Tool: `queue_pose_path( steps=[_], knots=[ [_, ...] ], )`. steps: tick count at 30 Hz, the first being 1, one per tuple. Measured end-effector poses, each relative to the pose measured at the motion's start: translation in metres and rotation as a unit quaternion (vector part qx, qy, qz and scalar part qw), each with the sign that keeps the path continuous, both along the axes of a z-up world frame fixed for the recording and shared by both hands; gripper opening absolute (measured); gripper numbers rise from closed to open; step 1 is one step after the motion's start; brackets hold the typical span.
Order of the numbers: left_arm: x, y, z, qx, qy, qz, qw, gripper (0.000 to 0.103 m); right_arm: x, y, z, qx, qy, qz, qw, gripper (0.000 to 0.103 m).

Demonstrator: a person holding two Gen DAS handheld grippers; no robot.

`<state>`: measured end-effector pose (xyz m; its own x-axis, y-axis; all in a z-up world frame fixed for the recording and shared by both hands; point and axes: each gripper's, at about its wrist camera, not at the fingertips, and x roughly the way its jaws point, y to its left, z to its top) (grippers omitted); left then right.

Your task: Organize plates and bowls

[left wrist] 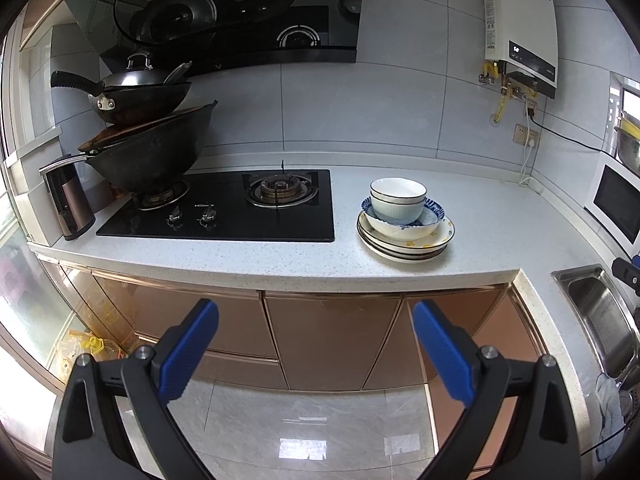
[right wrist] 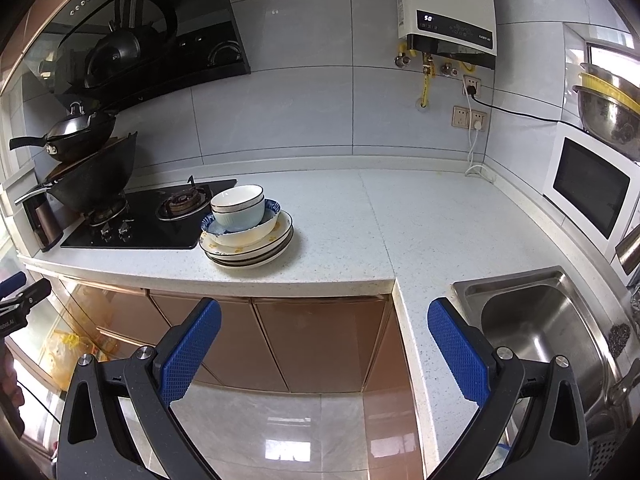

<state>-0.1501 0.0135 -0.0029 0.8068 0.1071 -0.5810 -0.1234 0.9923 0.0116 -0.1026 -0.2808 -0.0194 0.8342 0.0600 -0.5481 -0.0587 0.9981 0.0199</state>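
Note:
One pile of crockery stands on the speckled white counter (left wrist: 280, 264) just right of the hob. At the bottom are stacked plates (left wrist: 404, 246) (right wrist: 248, 254) with dark rims and yellow flowers. On them sits a blue-patterned bowl (left wrist: 430, 216) (right wrist: 272, 220), and inside it nest white bowls (left wrist: 398, 196) (right wrist: 238, 206) with dark rims. My left gripper (left wrist: 315, 316) is open, held out over the floor in front of the cabinets, well short of the pile. My right gripper (right wrist: 324, 318) is open too, also off the counter edge. Both are empty.
A black gas hob (left wrist: 224, 208) carries a large wok (left wrist: 152, 152) with a smaller lidded wok (left wrist: 140, 92) on top. A kettle (left wrist: 68, 200) stands at the far left. A steel sink (right wrist: 540, 320) lies right; a microwave (right wrist: 592, 188) sits against the right wall. Brown cabinet doors (left wrist: 332, 336) run below the counter.

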Motion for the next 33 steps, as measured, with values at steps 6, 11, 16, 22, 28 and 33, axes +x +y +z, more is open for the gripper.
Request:
queue_pose_path(
  steps=[6, 11, 16, 22, 28, 33],
  knots=[
    [-0.0019, 0.0045, 0.0026, 0.005, -0.003, 0.000, 1.0000, 0.099, -0.0025, 0.0042, 0.0018, 0.004, -0.006, -0.001, 1.000, 0.102],
    [-0.0035, 0.0048, 0.0050, 0.008, -0.008, 0.001, 0.9999, 0.099, -0.0048, 0.0039, 0.0044, 0.007, -0.014, -0.001, 1.000, 0.102],
    [-0.0043, 0.0054, 0.0061, 0.005, -0.011, 0.000, 0.9999, 0.099, -0.0025, 0.0046, 0.0055, 0.002, -0.013, -0.002, 1.000, 0.102],
    [-0.0039, 0.0061, 0.0046, 0.001, -0.009, 0.005, 0.9999, 0.099, -0.0007, 0.0086, 0.0044, -0.002, -0.010, 0.003, 1.000, 0.102],
    [-0.0020, 0.0067, 0.0025, -0.002, -0.006, 0.003, 1.0000, 0.099, 0.0017, 0.0087, 0.0019, -0.002, -0.007, 0.003, 1.000, 0.102],
    [0.0017, 0.0054, 0.0005, -0.002, -0.003, 0.003, 1.0000, 0.099, 0.0023, 0.0075, 0.0015, -0.001, -0.006, 0.003, 1.000, 0.102]
  ],
)
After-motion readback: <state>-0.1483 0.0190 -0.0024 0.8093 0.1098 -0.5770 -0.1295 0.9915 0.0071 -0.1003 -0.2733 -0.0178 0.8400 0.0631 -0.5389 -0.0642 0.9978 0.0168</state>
